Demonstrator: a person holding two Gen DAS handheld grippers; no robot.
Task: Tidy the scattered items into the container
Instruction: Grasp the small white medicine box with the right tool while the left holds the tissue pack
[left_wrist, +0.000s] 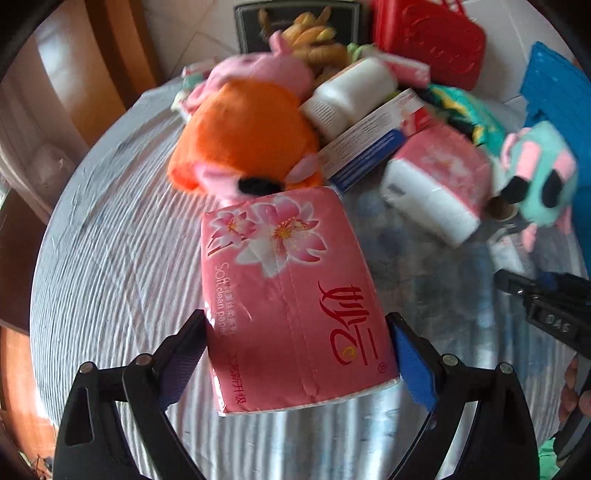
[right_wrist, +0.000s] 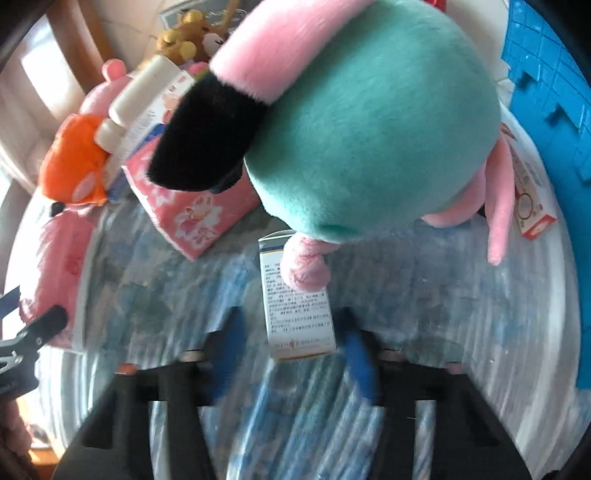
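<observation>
Squeezing the pink tissue pack (left_wrist: 291, 295) across its width above the desk (left_wrist: 110, 258), the left hand-held gripper (left_wrist: 299, 354) should keep pressure even and light, since the soft pack may buckle; in the right wrist view, the right hand-held gripper (right_wrist: 291, 354) stands spread around a white medicine box (right_wrist: 295, 302) lying on the desk below a teal plush toy (right_wrist: 369, 122), pads apparently not yet pressing, so centre before clamping.

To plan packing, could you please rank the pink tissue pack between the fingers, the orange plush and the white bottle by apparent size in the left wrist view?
1. Pink tissue pack, though it is nearest the camera.
2. Orange plush.
3. White bottle.

Left claw (left_wrist: 299, 363) clamped on tissue pack (left_wrist: 291, 295); right claw (right_wrist: 291, 354) spread wide.
</observation>
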